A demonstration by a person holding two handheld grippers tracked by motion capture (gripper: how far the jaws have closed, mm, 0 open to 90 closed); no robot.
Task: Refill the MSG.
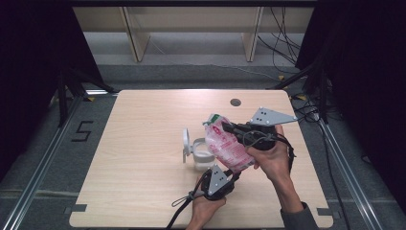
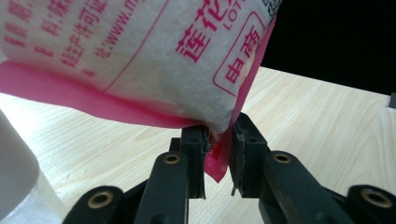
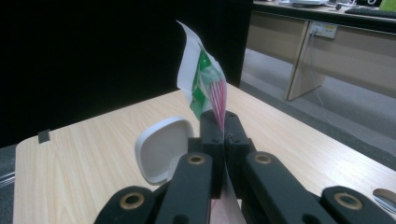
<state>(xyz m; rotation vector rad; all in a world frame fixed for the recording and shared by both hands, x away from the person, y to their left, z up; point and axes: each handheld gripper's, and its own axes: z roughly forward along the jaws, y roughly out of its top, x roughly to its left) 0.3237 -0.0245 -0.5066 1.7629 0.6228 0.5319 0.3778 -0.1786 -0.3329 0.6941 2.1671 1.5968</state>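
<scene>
Right gripper (image 1: 230,128), right of centre in the high view, has its jaws clamped flat on the top edge of the pink-and-white bag (image 1: 226,144); in the right gripper view the bag's green-and-white corner (image 3: 201,79) sticks up just above the closed jaws. Left gripper (image 1: 229,173), lower centre of the high view, sits at the bag's bottom corner: in the left gripper view the jaws stand narrow with the pink seam (image 2: 217,161) hanging in the gap, left pad on it, right pad slightly off. Bag is tilted, off the table (image 1: 143,143), directly over the white container (image 1: 203,158) with its open lid (image 1: 186,144) upright at mid-frame.
</scene>
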